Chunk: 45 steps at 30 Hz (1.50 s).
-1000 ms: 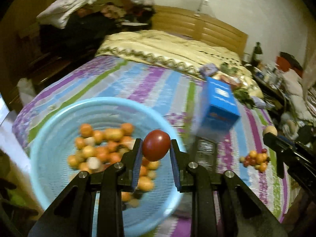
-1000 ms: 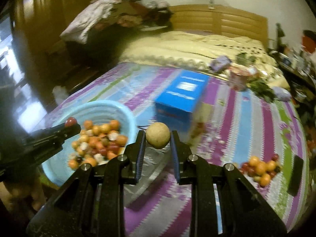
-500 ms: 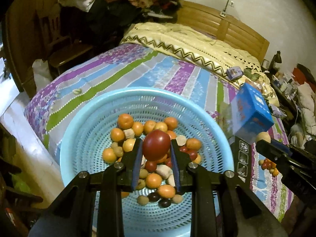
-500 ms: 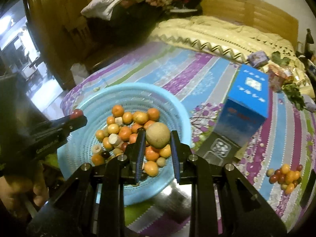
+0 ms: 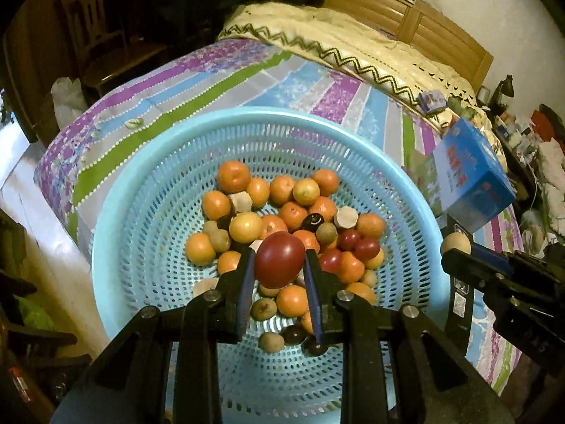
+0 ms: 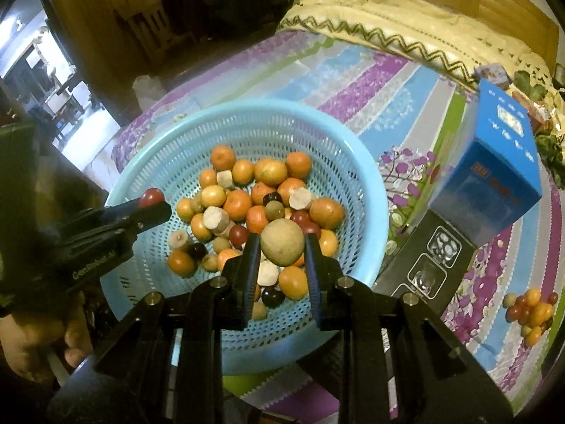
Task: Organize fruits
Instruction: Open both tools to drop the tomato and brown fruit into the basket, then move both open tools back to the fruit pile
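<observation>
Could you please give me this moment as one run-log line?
left gripper: shut on red fruit | right gripper: shut on tan fruit | both above blue basket of mixed fruit | stage: pre-release

Ahead of the tool lies a bed point(image 5: 268, 81) under a striped spread of purple, blue, green and grey bands. Beyond the stripes a cream quilt point(image 5: 346, 39) with a dark zigzag border is bunched toward a slatted wooden headboard point(image 5: 423, 24), which stands against a pale wall point(image 5: 494, 3). Far ahead and to the left, clothes are heaped in shadow above a dark wooden chair point(image 5: 102, 49). To the far left a bright doorway point(image 6: 46, 70) opens onto a lit room. To the right of the bed a cluttered bedside surface point(image 5: 515, 130) sits in dim, yellowish light.
</observation>
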Motion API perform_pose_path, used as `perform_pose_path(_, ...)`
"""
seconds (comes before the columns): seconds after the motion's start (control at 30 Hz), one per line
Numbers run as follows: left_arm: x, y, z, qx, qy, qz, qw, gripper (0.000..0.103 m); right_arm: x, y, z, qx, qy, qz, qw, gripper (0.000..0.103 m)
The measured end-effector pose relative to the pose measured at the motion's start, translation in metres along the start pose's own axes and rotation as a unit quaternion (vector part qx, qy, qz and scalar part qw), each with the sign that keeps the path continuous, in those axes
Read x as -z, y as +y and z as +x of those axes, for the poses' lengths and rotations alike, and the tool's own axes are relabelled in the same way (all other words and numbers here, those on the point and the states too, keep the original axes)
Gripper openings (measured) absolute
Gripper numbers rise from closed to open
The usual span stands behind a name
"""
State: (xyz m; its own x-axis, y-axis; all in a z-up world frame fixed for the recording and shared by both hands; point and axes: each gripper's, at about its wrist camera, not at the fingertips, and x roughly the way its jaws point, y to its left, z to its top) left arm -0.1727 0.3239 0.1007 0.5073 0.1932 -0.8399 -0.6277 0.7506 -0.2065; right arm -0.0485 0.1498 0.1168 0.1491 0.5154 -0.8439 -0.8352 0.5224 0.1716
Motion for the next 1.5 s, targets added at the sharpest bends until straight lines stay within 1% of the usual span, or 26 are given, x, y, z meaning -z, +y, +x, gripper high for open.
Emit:
perform_pose_path(0.43,0.000,0.004,0.007,-0.002,0.007,-0.011,0.9999,0.028,0.000,0.001,0.002,-0.001,-0.002,-0.004,1.000,0.027)
perform_pose_path(0.47,0.000,0.005,0.007,-0.004,0.008,-0.012,0.9999,0.030,0.000,0.001,0.003,-0.003,-0.001,-0.004,1.000,0.027)
perform_pose_path(0.53,0.001,0.006,0.006,-0.003,0.005,-0.014,0.9999,0.043,0.000,0.002,0.004,-0.002,-0.001,-0.008,1.000,0.027)
perform_pose_path(0.63,0.001,0.005,0.005,0.000,0.002,-0.014,0.9999,0.049,0.000,0.004,0.004,-0.001,-0.001,-0.009,1.000,0.027)
perform_pose_path(1.2,0.000,0.003,0.002,0.005,0.000,-0.012,0.9999,0.049,0.000,0.004,0.002,-0.003,-0.004,-0.008,1.000,0.027)
perform_pose_path(1.27,0.001,0.002,0.002,0.005,0.001,-0.011,0.9999,0.050,0.001,0.005,0.001,-0.006,-0.004,-0.008,1.000,0.027)
perform_pose_path(1.3,0.001,0.001,0.002,0.005,0.001,-0.010,0.9999,0.053,0.001,0.005,0.000,-0.007,-0.006,-0.009,1.000,0.027)
perform_pose_path(1.33,0.002,0.000,0.001,0.005,0.002,-0.009,1.0000,0.057,0.002,0.005,-0.001,-0.008,-0.008,-0.009,1.000,0.028)
perform_pose_path(1.4,0.003,-0.001,0.001,0.004,0.001,-0.007,1.0000,0.058,0.003,0.006,-0.005,-0.011,-0.013,-0.009,1.000,0.038)
perform_pose_path(1.47,0.003,-0.003,0.000,0.004,-0.001,-0.008,1.0000,0.058,0.004,0.007,-0.012,-0.011,-0.029,-0.013,0.999,0.057)
perform_pose_path(1.5,0.004,-0.003,-0.001,0.006,-0.004,-0.010,0.9999,0.059,0.005,0.008,-0.017,-0.011,-0.040,-0.017,0.999,0.060)
